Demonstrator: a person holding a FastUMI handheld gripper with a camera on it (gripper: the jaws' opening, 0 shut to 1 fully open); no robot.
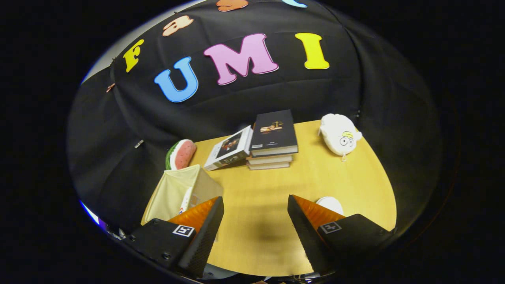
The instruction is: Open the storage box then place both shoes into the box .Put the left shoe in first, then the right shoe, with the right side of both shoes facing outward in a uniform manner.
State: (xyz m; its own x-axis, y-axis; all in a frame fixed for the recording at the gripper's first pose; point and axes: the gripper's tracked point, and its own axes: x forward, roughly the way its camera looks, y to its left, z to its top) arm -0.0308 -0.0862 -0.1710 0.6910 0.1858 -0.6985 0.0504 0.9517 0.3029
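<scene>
Gripper point(255, 215): fingers spread apart, empty, bare wooden table point(256, 189) between.
Storage box point(179, 189): beige, possibly fabric, beside left finger.
Books point(272, 142): stacked beyond.

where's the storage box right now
In the gripper view the cream fabric storage box stands at the table's left edge, just beyond the open gripper's left finger, with the watermelon-slice plush behind it.

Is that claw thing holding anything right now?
No. The claw is open, its fingers apart over bare yellow wooden table, gripping nothing.
</scene>
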